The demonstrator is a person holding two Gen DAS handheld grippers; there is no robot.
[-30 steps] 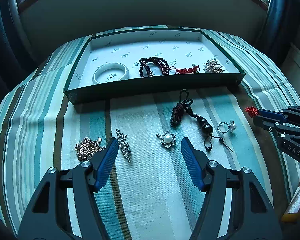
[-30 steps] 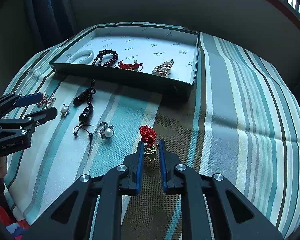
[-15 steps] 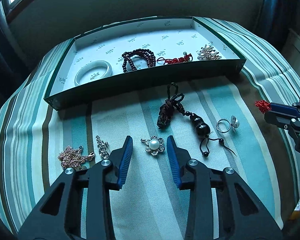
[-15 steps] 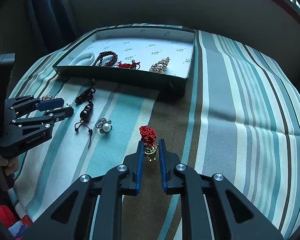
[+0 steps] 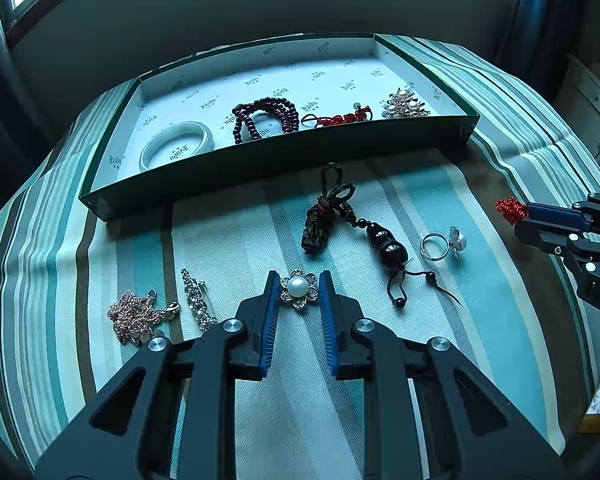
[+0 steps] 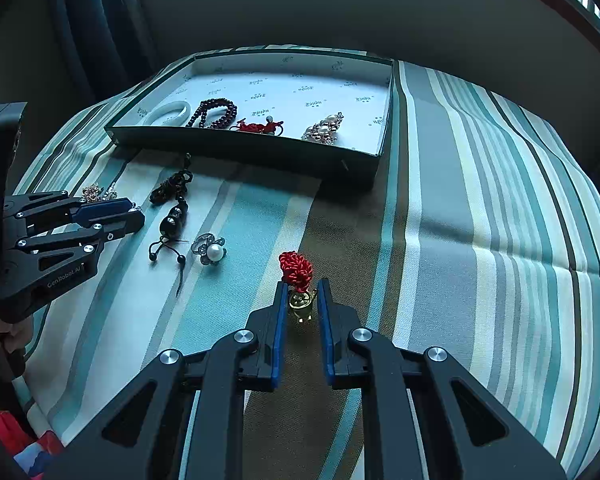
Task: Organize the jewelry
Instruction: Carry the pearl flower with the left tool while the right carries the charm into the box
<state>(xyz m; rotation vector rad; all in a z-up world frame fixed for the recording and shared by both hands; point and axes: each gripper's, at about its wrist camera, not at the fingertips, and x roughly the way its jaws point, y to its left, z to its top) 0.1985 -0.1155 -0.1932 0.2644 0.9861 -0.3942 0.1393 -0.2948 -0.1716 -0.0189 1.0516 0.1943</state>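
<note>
Left wrist view: the left gripper (image 5: 299, 280) has just been closing and now clasps the pearl flower brooch (image 5: 299, 289) lying near the front edge of the striped cloth (image 5: 228, 236); its faceted metal petals may slip off the ribbed pads. Right wrist view: the right gripper (image 6: 302, 292) stays clenched on a small brass charm (image 6: 301, 303) topped by a red knotted cord (image 6: 296, 266); the round charm may twist free short of the paper-lined tray (image 6: 256, 152).

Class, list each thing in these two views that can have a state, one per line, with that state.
Left hand-held gripper: jaws just closing around the pearl flower brooch.
Right hand-held gripper: shut on the red-knot gold charm.
Box: open, holding white bangle, dark bead bracelet, red cord, pearl cluster.
Pearl ring: lying loose on the cloth.
</note>
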